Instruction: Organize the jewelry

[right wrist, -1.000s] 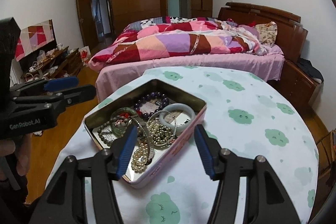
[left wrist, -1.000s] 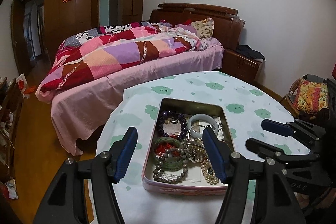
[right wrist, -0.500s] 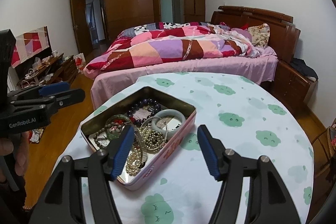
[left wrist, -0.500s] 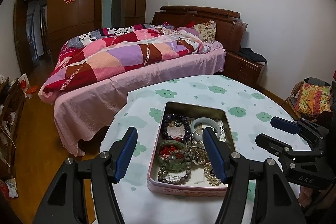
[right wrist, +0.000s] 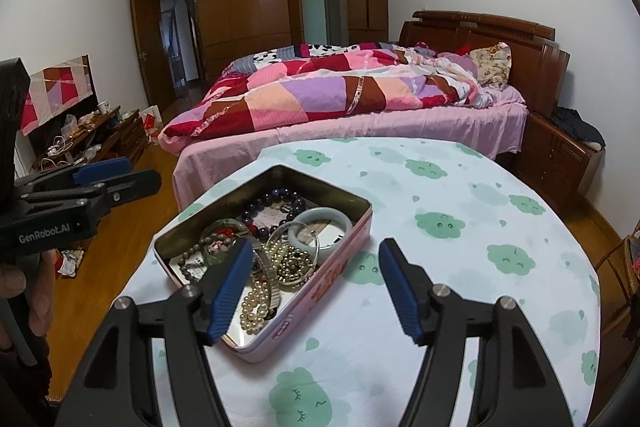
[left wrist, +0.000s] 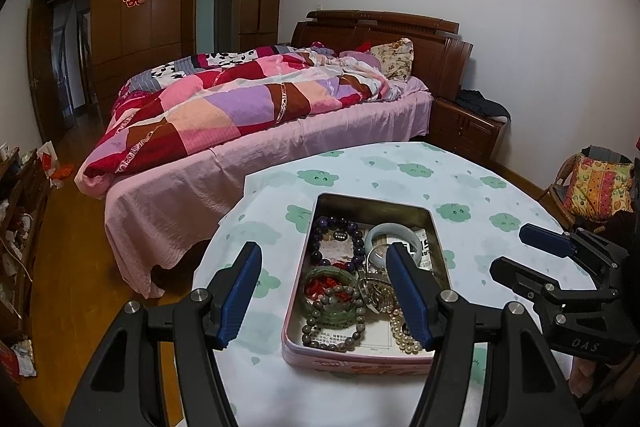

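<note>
Hovering above the round table w/ its white cloth printed in green clouds [right wrist: 460, 247], both tongs are empty. Left gripper [left wrist: 324, 291] stands apart, nothing between its blue pads, aimed down over the near-left part of the shallow pink rectangular metal tin [left wrist: 360, 357]. Right gripper [right wrist: 316, 287] is also apart; its jaws have just been opening wider, w/ nothing clamped, and it sits over the tin's near right corner.

All the jewelry is in that tin, near the table's left edge: dark purple bead bracelet [left wrist: 335, 239] at the back, pale jade-coloured bangle [left wrist: 390, 233] beside it, green bangle w/ red pieces inside [left wrist: 330, 283], grey-brown bead bracelet [left wrist: 334, 323] in front, pearl strand [right wrist: 256, 303] and metal stretch band [right wrist: 266, 267] tangled on the right side.

Risks from here, as I judge:
- Pieces overlap, esp. pearls, band and gold-bead cluster [right wrist: 294, 261]; pinching one prob drags others out or snags.
- Bangle is smooth and hard, could slip from pads and drop.
- Tin is light and near the table edge; a pull on a snagged strand may slide or tip it toward the floor.
- Cloth can bunch if the tin gets shoved.
</note>
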`<state>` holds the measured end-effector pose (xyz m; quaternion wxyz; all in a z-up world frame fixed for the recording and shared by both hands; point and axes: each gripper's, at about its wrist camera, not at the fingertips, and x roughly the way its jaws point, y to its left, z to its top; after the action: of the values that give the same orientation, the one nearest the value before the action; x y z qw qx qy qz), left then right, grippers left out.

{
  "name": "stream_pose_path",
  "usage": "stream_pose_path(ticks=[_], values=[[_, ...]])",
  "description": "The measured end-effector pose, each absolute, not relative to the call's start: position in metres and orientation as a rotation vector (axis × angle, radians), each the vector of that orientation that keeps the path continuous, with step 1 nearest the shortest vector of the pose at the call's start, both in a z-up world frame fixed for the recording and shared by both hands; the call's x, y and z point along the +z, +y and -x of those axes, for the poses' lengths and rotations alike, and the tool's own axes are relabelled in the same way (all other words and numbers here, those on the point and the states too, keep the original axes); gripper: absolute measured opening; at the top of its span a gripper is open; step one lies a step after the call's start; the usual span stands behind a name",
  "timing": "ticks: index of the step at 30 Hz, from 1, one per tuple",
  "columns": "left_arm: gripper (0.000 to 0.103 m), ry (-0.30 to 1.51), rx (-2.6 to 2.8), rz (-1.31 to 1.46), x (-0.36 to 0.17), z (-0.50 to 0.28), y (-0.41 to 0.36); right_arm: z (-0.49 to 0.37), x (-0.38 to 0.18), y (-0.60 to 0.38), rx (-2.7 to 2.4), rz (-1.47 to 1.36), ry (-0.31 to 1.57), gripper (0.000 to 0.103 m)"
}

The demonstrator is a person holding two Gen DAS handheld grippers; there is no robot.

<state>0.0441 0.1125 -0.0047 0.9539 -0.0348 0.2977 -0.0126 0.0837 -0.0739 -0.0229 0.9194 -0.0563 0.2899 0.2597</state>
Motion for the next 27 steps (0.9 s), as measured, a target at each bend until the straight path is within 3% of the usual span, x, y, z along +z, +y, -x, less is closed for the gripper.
stream_pose_path(ticks=[27], values=[[0.066,0.633,-0.012,0.086,-0.0077,-0.0455,0.1130,-0.0825,-0.0269,-0.0770,0.529,0.112,0.593,0.073]])
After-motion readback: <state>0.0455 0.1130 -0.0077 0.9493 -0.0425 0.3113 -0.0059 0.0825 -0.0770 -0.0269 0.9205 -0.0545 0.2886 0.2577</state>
